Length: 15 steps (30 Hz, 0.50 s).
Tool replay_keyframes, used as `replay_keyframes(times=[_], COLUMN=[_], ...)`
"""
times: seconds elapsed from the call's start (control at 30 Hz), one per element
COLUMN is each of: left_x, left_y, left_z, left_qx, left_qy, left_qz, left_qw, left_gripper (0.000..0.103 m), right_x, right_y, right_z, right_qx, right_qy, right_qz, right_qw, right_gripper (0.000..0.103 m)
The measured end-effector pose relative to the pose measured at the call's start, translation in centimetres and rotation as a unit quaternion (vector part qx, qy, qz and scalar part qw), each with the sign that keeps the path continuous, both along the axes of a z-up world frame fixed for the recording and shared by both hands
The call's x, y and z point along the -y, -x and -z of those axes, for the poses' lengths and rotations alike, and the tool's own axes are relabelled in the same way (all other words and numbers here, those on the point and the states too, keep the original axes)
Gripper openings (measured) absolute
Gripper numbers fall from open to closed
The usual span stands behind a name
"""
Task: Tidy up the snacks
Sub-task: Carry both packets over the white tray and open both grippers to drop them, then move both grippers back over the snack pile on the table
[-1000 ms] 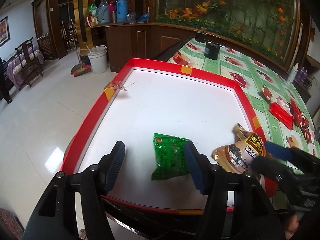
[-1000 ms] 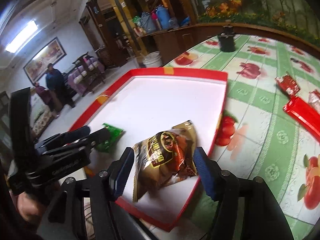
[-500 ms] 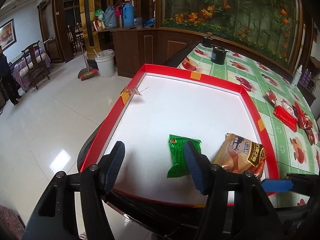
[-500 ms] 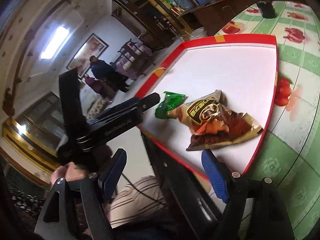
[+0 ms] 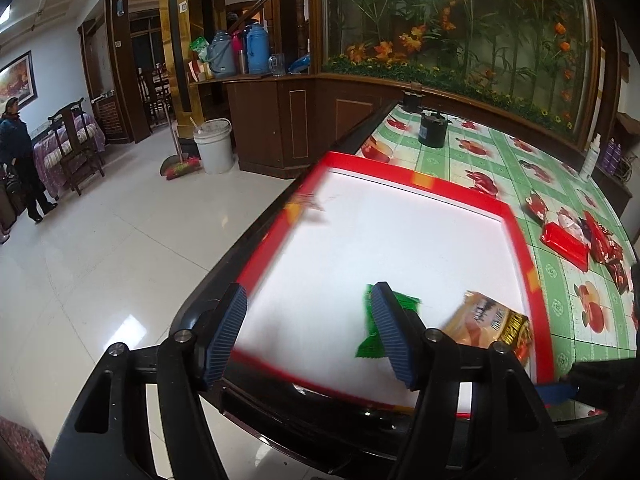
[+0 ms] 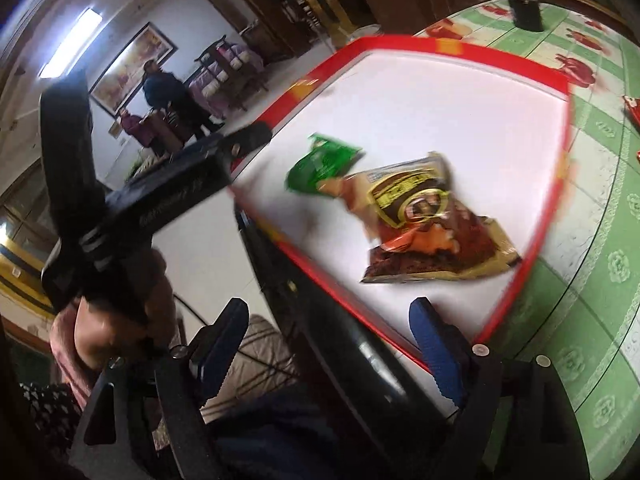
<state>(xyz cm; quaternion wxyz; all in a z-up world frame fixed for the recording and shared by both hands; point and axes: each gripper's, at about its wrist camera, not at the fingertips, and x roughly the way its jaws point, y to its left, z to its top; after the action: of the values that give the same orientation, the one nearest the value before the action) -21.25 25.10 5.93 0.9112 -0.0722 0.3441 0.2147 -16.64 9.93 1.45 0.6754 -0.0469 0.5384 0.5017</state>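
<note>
A white tray with a red rim [image 5: 404,174] [image 6: 456,54] lies on the green fruit-print table. A green snack packet [image 5: 402,306] [image 6: 326,160] and a brown-gold snack bag [image 5: 490,322] [image 6: 424,220] lie side by side near the tray's front edge. My left gripper [image 5: 308,334] is open and empty, held above the tray's front left corner; its right finger hides part of the green packet. My right gripper [image 6: 332,354] is open and empty, pulled back past the table's near edge. The left gripper's body [image 6: 160,204] shows in the right wrist view.
Several red snack packets [image 5: 572,236] lie on the table right of the tray. A black pot [image 5: 432,130] stands at the table's far end. A white bucket [image 5: 214,146] and chairs stand on the tiled floor to the left, where people stand [image 6: 168,96].
The right gripper let go of the brown-gold bag, which now lies in the tray beside the green packet, and drew back off the table. The left gripper swung left and back.
</note>
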Motion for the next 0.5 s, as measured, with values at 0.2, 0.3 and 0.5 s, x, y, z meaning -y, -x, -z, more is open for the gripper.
replay_keyframes(times=[0.2,0.3,0.5], left_x=[1.0,2.3,6.3], left_y=[-0.2,-0.4,-0.9], left_z=[-0.7,-1.3,-2.0], left_qx=[0.001,0.004,0.008], left_qy=[-0.007,-0.016,-0.03], left_qz=[0.016,0.034,0.089], left_qw=[0.9998,0.9993,0.9956], left_gripper=[0.064,0.065,0.076], right_x=[2.2,5.8,18.1], right_y=[-0.8,-2.1,-6.3], right_z=[-0.6,-2.0,-4.7], right_qx=[-0.016,-0.011,0.074], right_qy=[-0.038,-0.087,-0.091], right_qz=[0.019,0.047,0.224], right_qw=[0.999,0.995,0.968], right_gripper=[0.083,0.083,0.083])
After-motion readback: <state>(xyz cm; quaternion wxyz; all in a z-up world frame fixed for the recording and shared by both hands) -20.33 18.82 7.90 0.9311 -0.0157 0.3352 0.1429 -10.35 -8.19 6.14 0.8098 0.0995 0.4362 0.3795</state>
